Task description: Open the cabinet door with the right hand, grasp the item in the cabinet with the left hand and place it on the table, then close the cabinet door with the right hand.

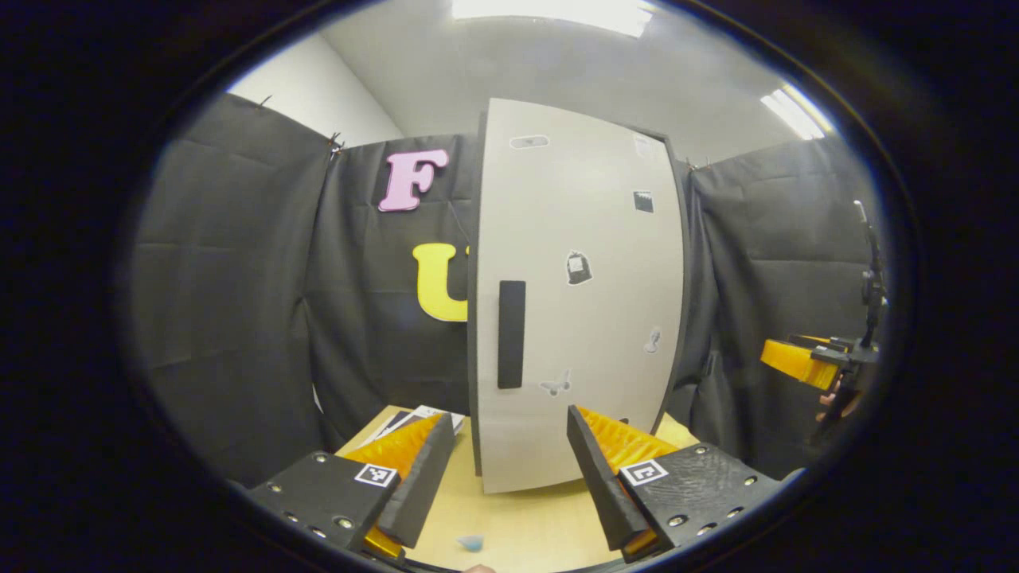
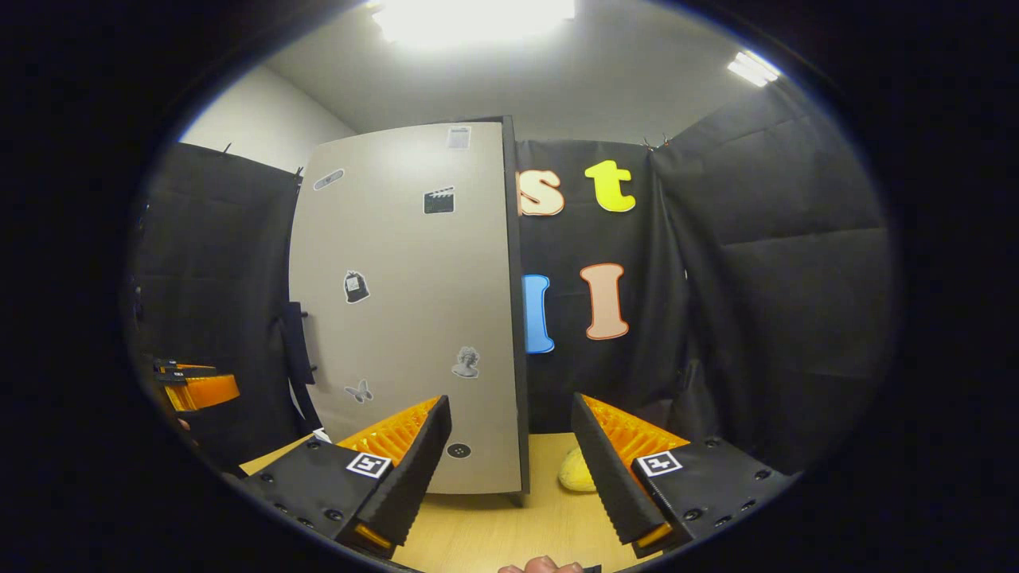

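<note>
A tall white cabinet door [image 1: 589,318] with small stickers and a black vertical handle [image 1: 511,334] faces me in the left gripper view, lying flat against the dark cabinet body. My left gripper [image 1: 509,422] is open in front of it, a short way off and holding nothing. In the right gripper view the same door [image 2: 406,318] is seen at an angle, its handle [image 2: 294,350] at the left edge. My right gripper [image 2: 511,406] is open and holds nothing. A yellow rounded item [image 2: 575,471] lies on the table [image 2: 509,525] just right of the cabinet.
The cabinet stands on a light wooden table [image 1: 517,525]. Papers [image 1: 418,418] lie at its left and a small blue bit [image 1: 471,543] lies near me. The right gripper [image 1: 796,362] hangs far right, and the left gripper [image 2: 195,390] far left. Black cloth walls surround the booth.
</note>
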### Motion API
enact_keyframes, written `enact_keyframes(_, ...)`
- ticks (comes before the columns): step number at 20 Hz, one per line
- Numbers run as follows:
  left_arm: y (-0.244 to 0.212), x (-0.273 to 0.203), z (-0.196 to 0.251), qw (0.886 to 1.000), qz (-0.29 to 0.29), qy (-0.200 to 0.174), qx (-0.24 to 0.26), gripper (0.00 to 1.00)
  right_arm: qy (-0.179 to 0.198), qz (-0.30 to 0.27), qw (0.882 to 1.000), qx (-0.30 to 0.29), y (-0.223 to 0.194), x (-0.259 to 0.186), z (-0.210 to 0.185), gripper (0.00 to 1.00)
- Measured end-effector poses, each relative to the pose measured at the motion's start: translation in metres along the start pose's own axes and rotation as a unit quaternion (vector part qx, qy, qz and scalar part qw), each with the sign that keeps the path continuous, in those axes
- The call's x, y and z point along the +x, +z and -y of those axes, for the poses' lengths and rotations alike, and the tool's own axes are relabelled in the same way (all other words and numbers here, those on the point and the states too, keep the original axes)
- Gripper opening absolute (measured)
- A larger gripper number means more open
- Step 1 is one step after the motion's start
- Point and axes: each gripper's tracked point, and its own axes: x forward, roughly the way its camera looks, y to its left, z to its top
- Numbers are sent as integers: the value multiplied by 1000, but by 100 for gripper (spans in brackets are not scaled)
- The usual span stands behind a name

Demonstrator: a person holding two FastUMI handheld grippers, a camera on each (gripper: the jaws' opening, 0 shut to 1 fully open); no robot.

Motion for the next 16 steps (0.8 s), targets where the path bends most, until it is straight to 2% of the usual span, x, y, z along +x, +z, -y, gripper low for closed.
enact_keyframes(1,5,-1,9,1000,7,1,-6,86,-16,-3,1000,-10,-4,-2,8,96)
enact_keyframes(2,8,-4,15,1000,15,5,-17,86,-13,-1,1000,-22,-6,-5,8,96)
enact_keyframes(6,3,-20,27,998,24,29,-57,86,24,-3,998,-53,-15,-8,-3,96)
enact_keyframes(7,2,-22,28,997,24,33,-58,86,36,-7,998,-46,-19,-13,-6,93)
enact_keyframes(8,2,-25,29,998,25,37,-51,86,44,-10,998,-38,-22,-16,-8,96)
enact_keyframes(9,1,-27,30,998,25,40,-43,85,46,-14,998,-32,-24,-19,-7,94)
enact_keyframes(11,2,-30,35,998,28,37,-31,86,40,-23,999,-22,-28,-21,-2,98)
enact_keyframes(12,2,-31,38,999,30,32,-30,86,36,-27,999,-18,-29,-21,1,96)
enact_keyframes(16,-3,-27,42,999,28,14,-19,86,17,-49,999,-17,-41,-24,6,98)
